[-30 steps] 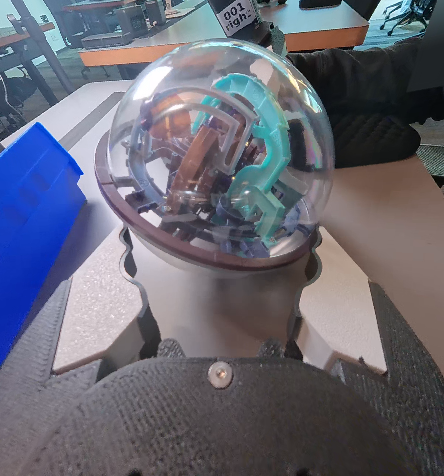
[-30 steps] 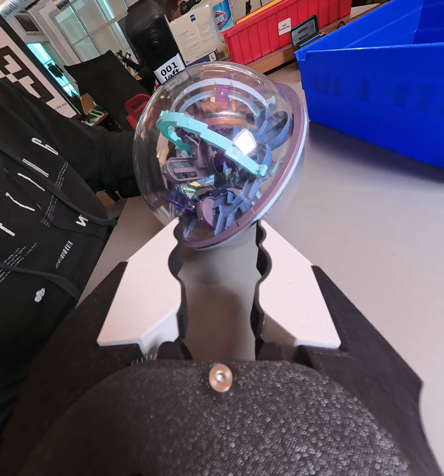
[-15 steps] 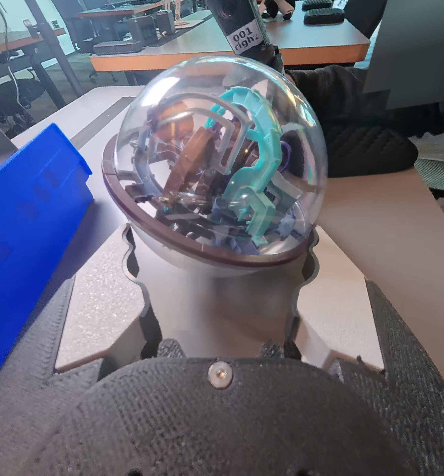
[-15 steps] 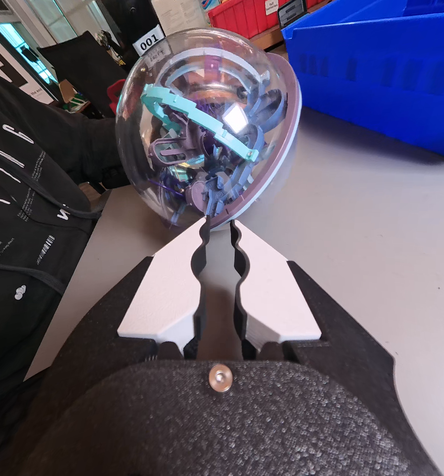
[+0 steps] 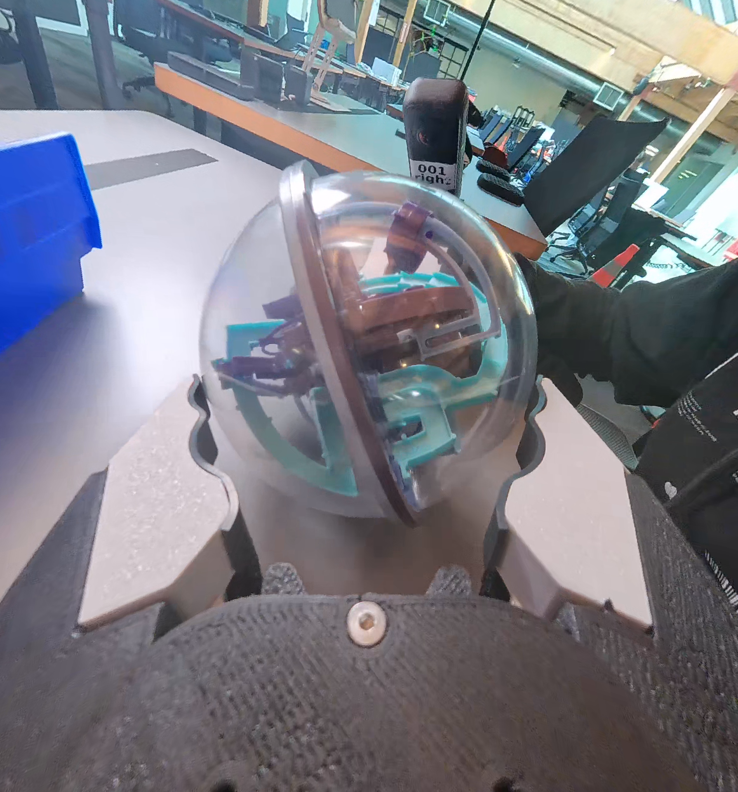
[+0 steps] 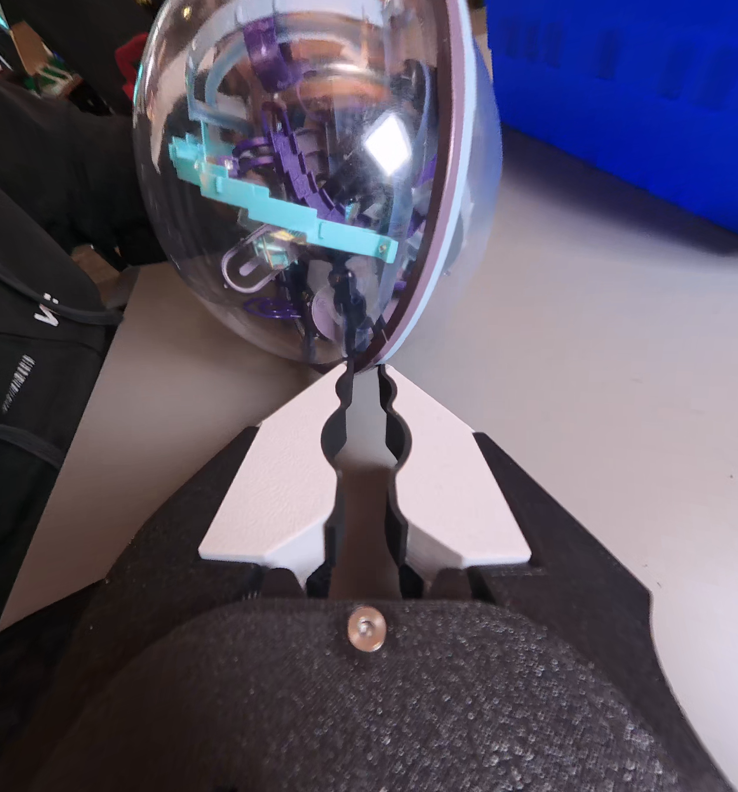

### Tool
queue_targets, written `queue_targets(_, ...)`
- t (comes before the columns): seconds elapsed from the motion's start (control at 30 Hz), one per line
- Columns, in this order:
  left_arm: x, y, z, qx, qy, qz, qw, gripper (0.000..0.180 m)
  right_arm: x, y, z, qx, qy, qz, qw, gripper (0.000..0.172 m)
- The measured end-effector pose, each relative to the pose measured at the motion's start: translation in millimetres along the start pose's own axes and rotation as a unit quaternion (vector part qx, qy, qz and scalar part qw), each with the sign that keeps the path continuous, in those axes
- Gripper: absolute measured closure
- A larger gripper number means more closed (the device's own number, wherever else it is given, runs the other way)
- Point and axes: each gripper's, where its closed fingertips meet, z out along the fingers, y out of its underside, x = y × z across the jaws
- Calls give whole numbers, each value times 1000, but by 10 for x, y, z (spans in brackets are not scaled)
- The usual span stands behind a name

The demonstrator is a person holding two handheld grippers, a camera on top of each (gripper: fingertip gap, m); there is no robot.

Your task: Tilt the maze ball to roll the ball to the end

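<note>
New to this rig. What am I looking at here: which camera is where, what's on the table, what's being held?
No robot arm: a person holds a two-finger gripper in each hand, each with a wide-angle camera looking forward along its fingers.

The left wrist view shows the left gripper, jaws wide, its pads at either side of a clear maze ball with teal, brown and purple tracks inside. The right gripper's camera post rises behind the ball.

The right wrist view shows the right gripper, jaws nearly closed, pinching the ball's rim.

On the grey table stands a blue bin. The person's black sleeve shows at right.
</note>
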Motion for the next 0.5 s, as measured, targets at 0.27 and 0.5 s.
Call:
queue_targets(0.27,-27,-74,-17,16,5,4,1000,40,-16,-361,-182,70,35,-36,996,61)
queue_targets(0.5,68,-124,79,26,12,53,998,41,-133,-293,126,50,19,-44,998,42)
